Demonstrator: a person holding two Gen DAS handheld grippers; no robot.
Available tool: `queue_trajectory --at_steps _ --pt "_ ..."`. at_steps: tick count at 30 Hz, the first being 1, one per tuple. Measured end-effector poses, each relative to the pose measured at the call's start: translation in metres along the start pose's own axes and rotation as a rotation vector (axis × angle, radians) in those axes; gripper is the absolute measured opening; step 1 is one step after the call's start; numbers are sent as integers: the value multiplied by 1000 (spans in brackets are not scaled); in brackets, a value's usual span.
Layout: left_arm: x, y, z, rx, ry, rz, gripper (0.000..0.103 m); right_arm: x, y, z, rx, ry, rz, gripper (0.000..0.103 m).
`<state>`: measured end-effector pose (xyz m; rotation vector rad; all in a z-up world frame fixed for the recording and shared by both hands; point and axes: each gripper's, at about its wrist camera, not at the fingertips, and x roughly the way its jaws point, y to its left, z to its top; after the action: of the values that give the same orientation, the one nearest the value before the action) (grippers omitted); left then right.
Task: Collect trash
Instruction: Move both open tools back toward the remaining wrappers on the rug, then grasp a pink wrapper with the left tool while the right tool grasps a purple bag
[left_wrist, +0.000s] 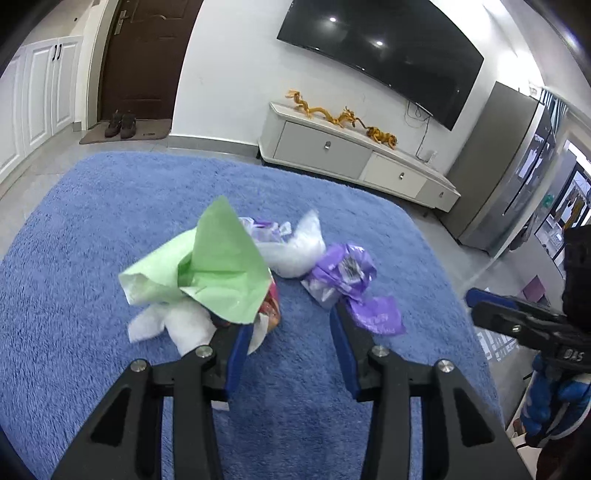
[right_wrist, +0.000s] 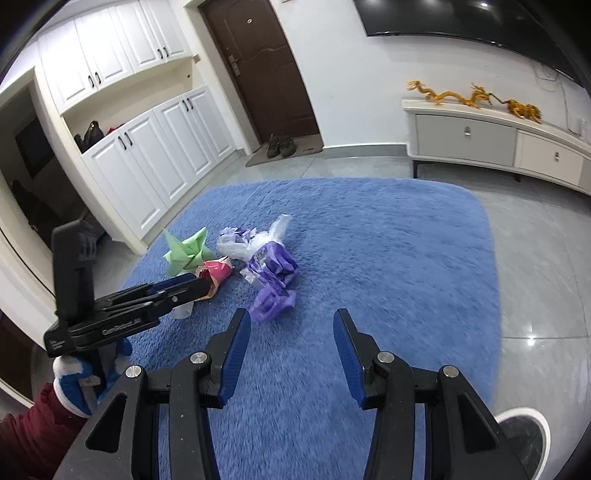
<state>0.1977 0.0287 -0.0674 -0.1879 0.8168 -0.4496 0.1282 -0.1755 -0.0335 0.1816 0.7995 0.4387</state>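
We have a small heap of trash on the blue rug (right_wrist: 369, 240), and our next move turns on which tongs sit closer to it. The left tongs (left_wrist: 288, 328) are the nearer: their tips reach the near edge of the heap, with the green paper (left_wrist: 214, 269) and the white and red scraps just ahead of the left finger, and the purple plastic bag (left_wrist: 351, 284) just ahead of the right finger. Bare rug shows in the gap between them. Their jaws stand partly apart and we see nothing gripped.

The right tongs (right_wrist: 291, 332) hang further back, over bare rug, also partly apart and empty. From them the heap lies ahead and to the left, the purple plastic bag being its nearest piece, drawn out lengthwise towards us. The clear plastic wrap (right_wrist: 266, 236) lies beyond it.

We judge the left tongs best placed for the first pick, the green paper or the purple bag.
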Motion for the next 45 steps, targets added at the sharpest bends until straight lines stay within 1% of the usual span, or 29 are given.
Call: queue_trajectory --at_steps 5,10,12,14,19,23,25,26,27,28,31,34,41,45 --pt "-4 11 3 -32 -17 -31 41 30 6 10 -10 36 24 44" --pt "-10 21 3 -35 -34 -57 41 54 14 15 -27 61 34 44" --pt "-6 18 4 -21 -26 -32 41 64 15 17 -34 72 31 44" --pt "5 18 4 -19 1 -16 41 71 15 18 -38 81 24 44" --pt "32 13 2 4 63 6 41 88 11 22 -34 101 18 44" --pt "46 5 -3 33 97 34 41 103 7 23 -22 128 23 43" --pt "50 2 -5 47 106 51 40 107 6 21 -19 139 33 33" --pt "49 0 -6 53 104 55 39 106 4 19 -18 137 35 31" --pt "48 -1 -6 55 104 54 29 104 4 17 -18 132 37 27" --pt "48 -2 -7 54 109 47 28 101 3 16 -15 126 44 22" --pt "41 -4 -12 51 104 42 26 87 0 11 -10 105 43 21" --pt "27 -12 -20 62 82 32 25 66 -4 3 5 75 49 20" --pt "-15 -20 -48 41 48 8 23 -1 -15 -28 60 -4 59 20" --pt "-37 -23 -62 31 39 16 20 -46 -26 -43 93 -61 28 20"
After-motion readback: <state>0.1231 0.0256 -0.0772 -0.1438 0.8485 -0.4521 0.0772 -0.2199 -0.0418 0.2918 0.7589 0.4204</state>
